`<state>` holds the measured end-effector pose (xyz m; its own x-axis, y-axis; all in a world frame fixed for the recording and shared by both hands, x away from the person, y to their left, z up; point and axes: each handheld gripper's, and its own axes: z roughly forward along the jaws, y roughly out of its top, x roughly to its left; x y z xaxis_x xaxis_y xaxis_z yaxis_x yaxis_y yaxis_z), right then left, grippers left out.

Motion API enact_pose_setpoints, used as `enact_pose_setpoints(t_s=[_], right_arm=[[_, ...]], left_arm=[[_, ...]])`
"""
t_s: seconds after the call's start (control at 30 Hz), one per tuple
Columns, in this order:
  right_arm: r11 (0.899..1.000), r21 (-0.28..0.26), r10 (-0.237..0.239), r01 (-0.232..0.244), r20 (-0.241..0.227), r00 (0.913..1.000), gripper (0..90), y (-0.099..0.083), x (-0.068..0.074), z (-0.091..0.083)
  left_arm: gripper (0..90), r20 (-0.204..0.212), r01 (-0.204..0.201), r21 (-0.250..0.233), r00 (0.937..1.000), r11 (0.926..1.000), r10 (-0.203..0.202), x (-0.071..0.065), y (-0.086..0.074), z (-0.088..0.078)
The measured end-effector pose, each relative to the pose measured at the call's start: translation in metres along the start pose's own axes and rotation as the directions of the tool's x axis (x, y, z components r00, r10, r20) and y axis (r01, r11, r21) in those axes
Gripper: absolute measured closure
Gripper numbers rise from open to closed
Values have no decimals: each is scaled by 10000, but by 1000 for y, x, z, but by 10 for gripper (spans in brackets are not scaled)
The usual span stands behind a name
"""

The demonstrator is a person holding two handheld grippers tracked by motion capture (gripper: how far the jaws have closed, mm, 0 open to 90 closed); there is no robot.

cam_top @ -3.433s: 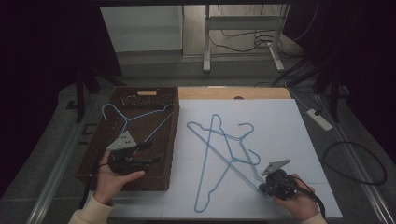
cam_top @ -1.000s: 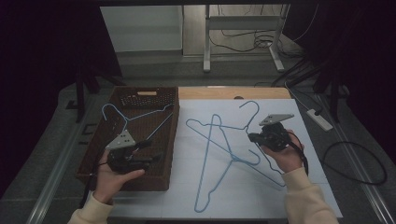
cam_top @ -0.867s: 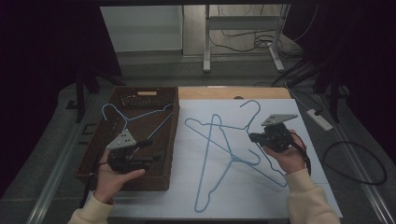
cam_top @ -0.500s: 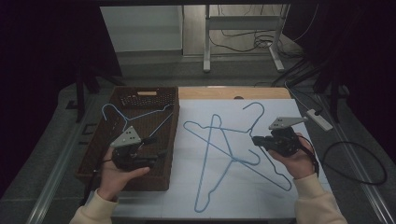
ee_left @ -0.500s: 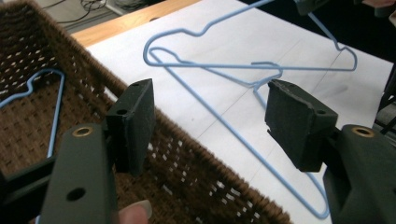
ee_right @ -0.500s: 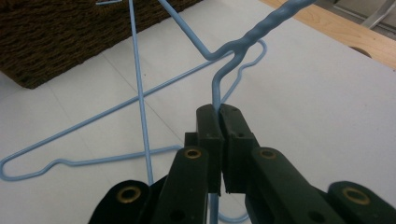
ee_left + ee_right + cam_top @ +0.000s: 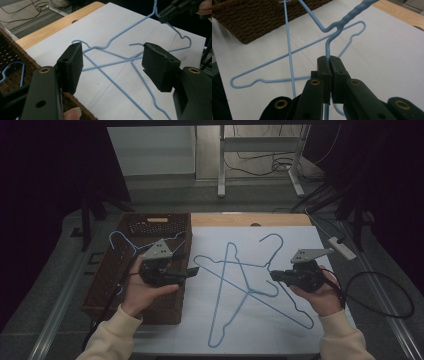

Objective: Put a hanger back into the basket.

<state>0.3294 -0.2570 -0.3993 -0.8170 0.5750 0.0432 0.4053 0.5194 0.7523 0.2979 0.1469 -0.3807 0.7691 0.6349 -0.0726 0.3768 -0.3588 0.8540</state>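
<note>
Thin blue wire hanger (image 7: 292,292), twisted neck, pinched in right claw (image 7: 274,275).

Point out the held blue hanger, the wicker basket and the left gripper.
held blue hanger (image 7: 327,51), right gripper view, wire above the jaws.
wicker basket (image 7: 106,276), high view, left wall.
left gripper (image 7: 112,67), left gripper view, between open fingertips.

A wooden table (image 7: 280,219) carries a white sheet (image 7: 310,245) over most of its top. Left of the sheet stands a brown wicker basket (image 7: 155,224). Two blue wire hangers (image 7: 227,270) lie crossed on the sheet.
</note>
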Motion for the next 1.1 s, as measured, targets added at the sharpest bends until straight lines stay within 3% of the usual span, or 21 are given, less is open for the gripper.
enact_pose_setpoints(t_s=[0.3,0.5,0.73,1.1], right_arm=[[10000,55,-51,52,-173,9998,884,0,1,2],[10000,84,-42,44,-278,9996,885,0,2,3],[9998,105,-154,158,-442,9989,885,1,4,4],[9993,150,-340,350,-639,9974,884,3,8,7]], left_arm=[[346,72,-266,558,9996,9981,262,12,13,37],[345,578,-683,756,9963,9948,640,11,22,60],[344,1218,-1224,1131,9866,9860,1085,4,27,84],[398,1717,-1965,1911,9713,9617,1644,-3,24,105]])
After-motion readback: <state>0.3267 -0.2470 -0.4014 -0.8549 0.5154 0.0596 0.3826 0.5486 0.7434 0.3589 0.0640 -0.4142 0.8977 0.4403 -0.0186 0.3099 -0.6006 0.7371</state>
